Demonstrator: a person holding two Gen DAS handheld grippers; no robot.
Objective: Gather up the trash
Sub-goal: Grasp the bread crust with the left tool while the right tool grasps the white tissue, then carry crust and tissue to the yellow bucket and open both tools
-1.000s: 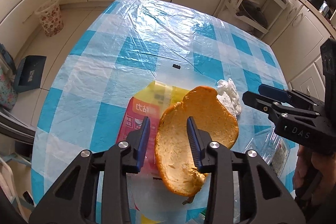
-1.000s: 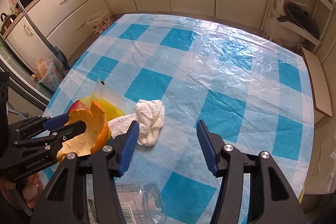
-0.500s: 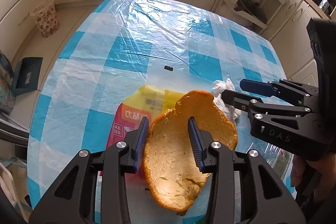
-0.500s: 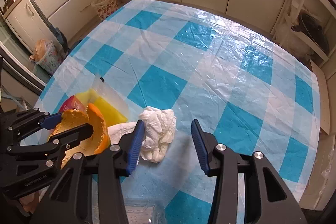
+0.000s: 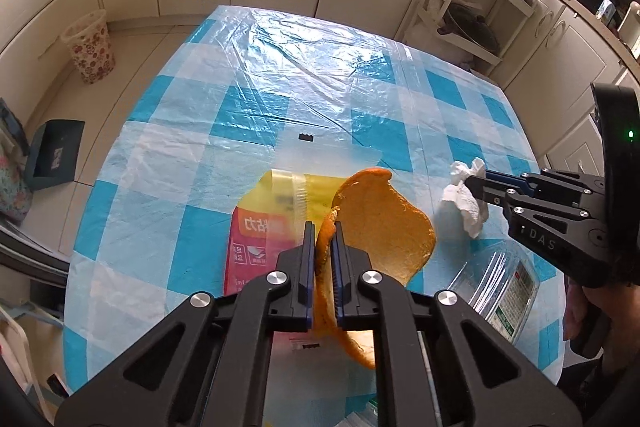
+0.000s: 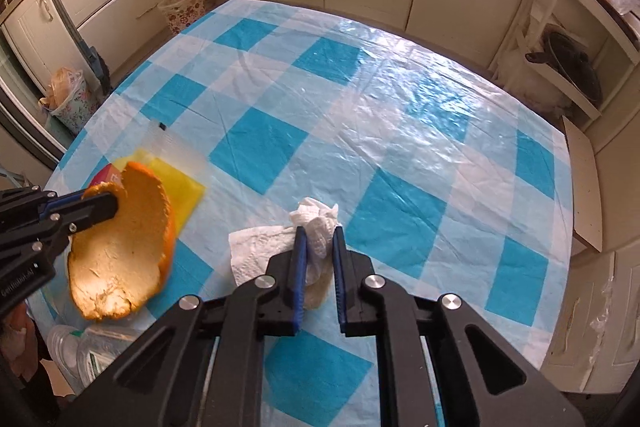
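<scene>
Orange peel point(image 5: 384, 223), one; tissue point(image 6: 316, 227), one

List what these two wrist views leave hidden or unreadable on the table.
- Snack wrapper, left wrist view: its lower part is hidden behind the left gripper and the orange peel it clamps; the print is too blurred to read.
- Clear plastic container, both views: cut off by the gripper bodies and the frame edge; label too small.
- Crumpled tissue, right wrist view: its lower part is hidden between the right gripper fingers.
</scene>
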